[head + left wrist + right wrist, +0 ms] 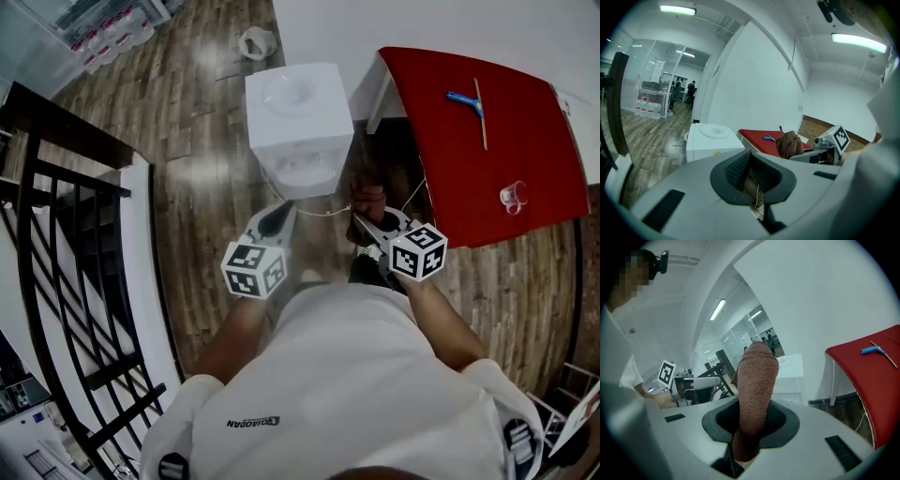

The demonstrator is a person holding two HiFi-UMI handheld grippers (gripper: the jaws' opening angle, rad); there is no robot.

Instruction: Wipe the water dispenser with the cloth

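Water dispenser (298, 117): white, upright on the wood floor, left of the red table (487, 141). It stands directly ahead of both grippers, tall axis vertical, and neither gripper touches it.

Left gripper (279, 214): the nearer one to the dispenser's front. Jaws a little apart, with only floor showing between them.

Right gripper (364, 218): just right of the dispenser's front corner. Jaws pinch the brown cloth (757, 380), which stands up out of them.

Judgement: the cloth-bearing hand must travel forward and leftward to meet the casing
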